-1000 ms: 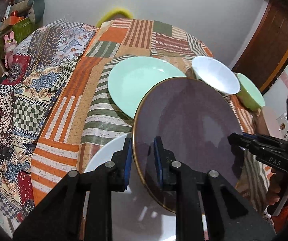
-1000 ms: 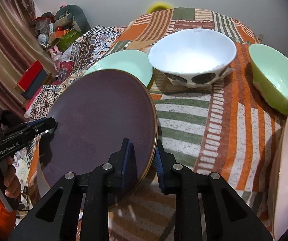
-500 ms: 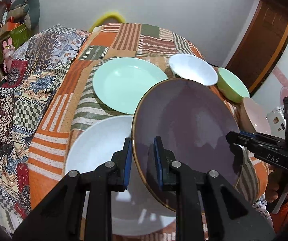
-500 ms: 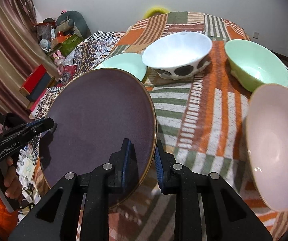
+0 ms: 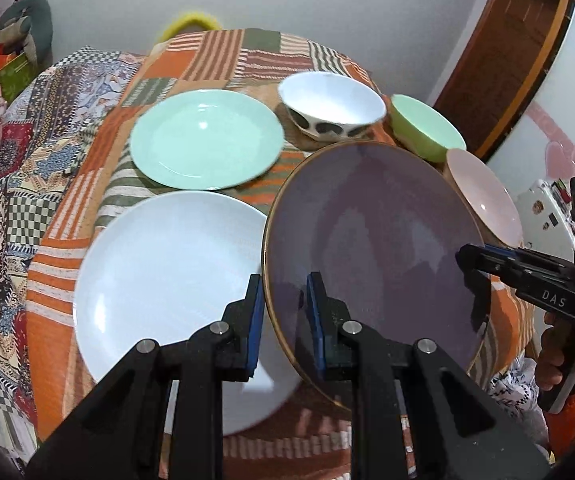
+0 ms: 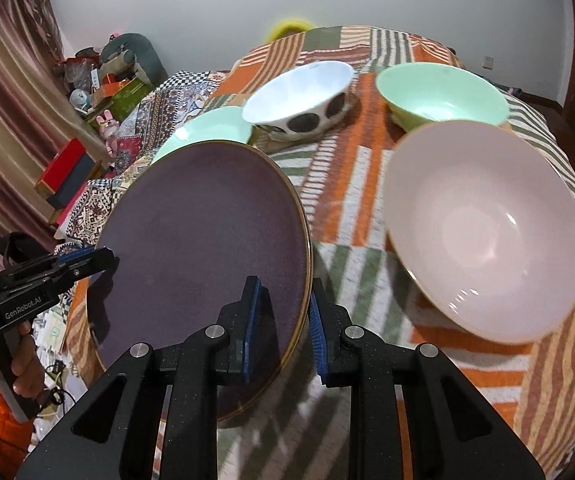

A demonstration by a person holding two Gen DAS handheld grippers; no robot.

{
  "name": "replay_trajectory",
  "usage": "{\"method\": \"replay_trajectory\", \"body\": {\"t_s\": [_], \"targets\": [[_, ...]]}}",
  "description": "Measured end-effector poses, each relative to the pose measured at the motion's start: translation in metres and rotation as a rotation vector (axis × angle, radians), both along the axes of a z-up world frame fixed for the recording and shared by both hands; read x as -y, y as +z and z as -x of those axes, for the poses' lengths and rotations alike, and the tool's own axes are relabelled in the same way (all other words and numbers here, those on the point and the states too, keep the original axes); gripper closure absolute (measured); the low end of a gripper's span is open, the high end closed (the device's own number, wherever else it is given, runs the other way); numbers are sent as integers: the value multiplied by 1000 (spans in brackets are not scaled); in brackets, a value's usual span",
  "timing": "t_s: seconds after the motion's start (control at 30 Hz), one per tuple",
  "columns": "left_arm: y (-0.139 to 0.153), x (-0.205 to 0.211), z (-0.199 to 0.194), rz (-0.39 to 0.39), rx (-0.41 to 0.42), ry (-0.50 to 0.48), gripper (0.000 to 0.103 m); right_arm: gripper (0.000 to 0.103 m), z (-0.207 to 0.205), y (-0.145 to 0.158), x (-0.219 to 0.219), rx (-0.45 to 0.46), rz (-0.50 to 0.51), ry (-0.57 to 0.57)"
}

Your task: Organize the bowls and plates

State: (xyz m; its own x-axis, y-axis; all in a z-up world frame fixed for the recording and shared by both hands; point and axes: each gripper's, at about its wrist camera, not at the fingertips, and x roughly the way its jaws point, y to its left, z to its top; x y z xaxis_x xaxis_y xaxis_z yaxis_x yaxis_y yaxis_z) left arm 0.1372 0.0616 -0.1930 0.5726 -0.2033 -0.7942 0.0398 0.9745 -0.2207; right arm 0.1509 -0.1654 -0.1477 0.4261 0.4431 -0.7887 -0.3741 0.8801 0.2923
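Observation:
A dark purple plate with a gold rim (image 5: 371,248) (image 6: 203,248) is held tilted above the table by both grippers. My left gripper (image 5: 285,320) is shut on its left rim. My right gripper (image 6: 281,328) is shut on its opposite rim, and also shows in the left wrist view (image 5: 471,258). A white plate (image 5: 167,280) lies flat below and left of the purple plate. A mint plate (image 5: 205,138) (image 6: 207,128) lies behind it. A white bowl with dark spots (image 5: 331,106) (image 6: 299,98), a green bowl (image 5: 427,132) (image 6: 443,94) and a pink bowl (image 5: 483,196) (image 6: 483,232) stand to the right.
The table carries a striped patchwork cloth (image 6: 347,168). A patterned bed or sofa cover (image 5: 19,152) lies to the left, with toys and boxes (image 6: 103,92) beyond. A wooden door (image 5: 503,52) stands at the right. The other hand-held gripper shows at the left (image 6: 27,284).
Both grippers have lifted the purple plate and drawn back with it. More of the white plate and the whole pink bowl have come into view.

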Motion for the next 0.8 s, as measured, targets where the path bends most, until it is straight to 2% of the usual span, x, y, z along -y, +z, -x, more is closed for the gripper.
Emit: {"method": "replay_trajectory", "body": {"t_s": [0.63, 0.8], "targets": [[-27, 42, -13, -47, -80, -83, 83, 82, 2, -20, 28, -57, 38, -53], [-33, 43, -17, -34, -102, -88, 83, 82, -1, -24, 30, -71, 44, -61]]}}
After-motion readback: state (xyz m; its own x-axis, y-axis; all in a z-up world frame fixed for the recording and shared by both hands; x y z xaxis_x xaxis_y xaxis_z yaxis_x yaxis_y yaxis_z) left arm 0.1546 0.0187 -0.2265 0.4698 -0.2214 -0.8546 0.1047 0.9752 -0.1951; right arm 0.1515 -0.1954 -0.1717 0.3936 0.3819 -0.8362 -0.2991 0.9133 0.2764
